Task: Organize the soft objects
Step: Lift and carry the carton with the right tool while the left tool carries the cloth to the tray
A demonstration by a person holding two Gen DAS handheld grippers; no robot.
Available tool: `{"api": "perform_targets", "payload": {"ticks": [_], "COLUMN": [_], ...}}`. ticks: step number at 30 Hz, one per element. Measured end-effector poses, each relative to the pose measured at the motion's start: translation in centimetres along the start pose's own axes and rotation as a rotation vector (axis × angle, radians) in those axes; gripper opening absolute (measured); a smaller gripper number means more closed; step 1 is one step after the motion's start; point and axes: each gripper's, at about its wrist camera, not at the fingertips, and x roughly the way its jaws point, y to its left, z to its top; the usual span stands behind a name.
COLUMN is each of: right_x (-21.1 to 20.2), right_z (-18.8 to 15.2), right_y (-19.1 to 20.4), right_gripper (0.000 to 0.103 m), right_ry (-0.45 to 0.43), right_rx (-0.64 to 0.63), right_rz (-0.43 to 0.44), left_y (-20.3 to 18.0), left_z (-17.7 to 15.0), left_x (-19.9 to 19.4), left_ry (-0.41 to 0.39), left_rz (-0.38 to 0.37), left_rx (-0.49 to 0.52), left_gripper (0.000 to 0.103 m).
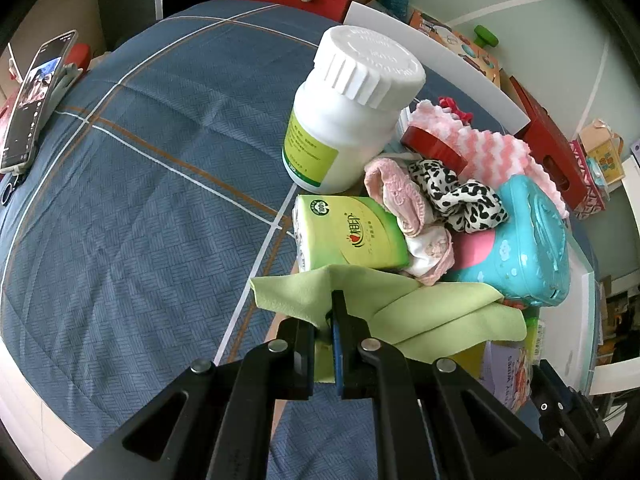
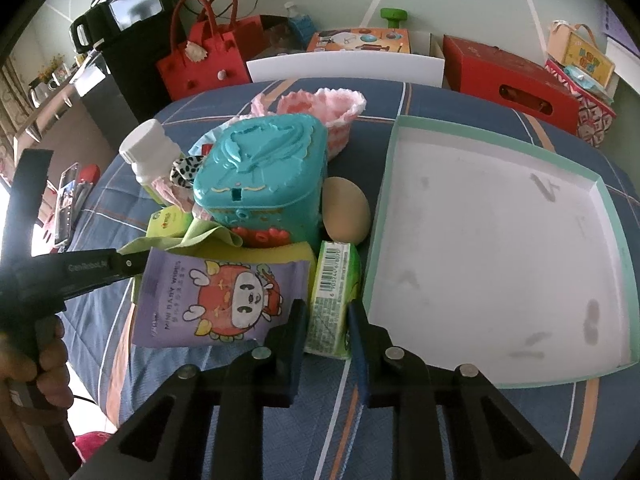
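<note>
Two grippers work the pile on our blue checked quilt. Our left gripper has its black jaws clamped on the near edge of a light green soft cloth. Just beyond its tips lies a green plastic-wrapped tissue pack, and beyond that stands a white plastic pill bottle with a ribbed cap. Right of the tissue pack we see a pink lacy fabric piece, a black-and-white spotted scrunchie and a teal plastic lidded box, with a pink-and-white knitted basket behind them.

Our right gripper has its jaws set on either side of a small green wrapped tissue packet; we cannot tell whether they press it. Left of that packet lies a purple baby-wipes pouch with a red cartoon figure. Ahead of the tips a tan egg sits beside the teal box. Right of the gripper lies a shallow white cardboard tray with a mint rim.
</note>
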Motion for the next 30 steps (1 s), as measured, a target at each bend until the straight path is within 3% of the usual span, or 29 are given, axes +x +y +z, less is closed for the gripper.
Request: {"api": "perform_targets", "payload": {"ticks": [5,30], "right_x": [-0.6,-4.9], "right_z": [0.1,1.1], "right_y": [-0.3,-1.6], "right_gripper": [0.021,0.021], "right_ry": [-0.021,-0.188], "right_rx": [0.011,0.052], "right_rz": [0.0,0.001], "left_y": [-0.2,-2.1], "left_z": [0.1,-0.4], "left_x": [-0.9,-12.5], "left_ry": [-0.027,-0.374], "left_rz": [-0.01,-0.096], "left_rx": [-0.001,0.085], "left_gripper": [0.007,0.006]}}
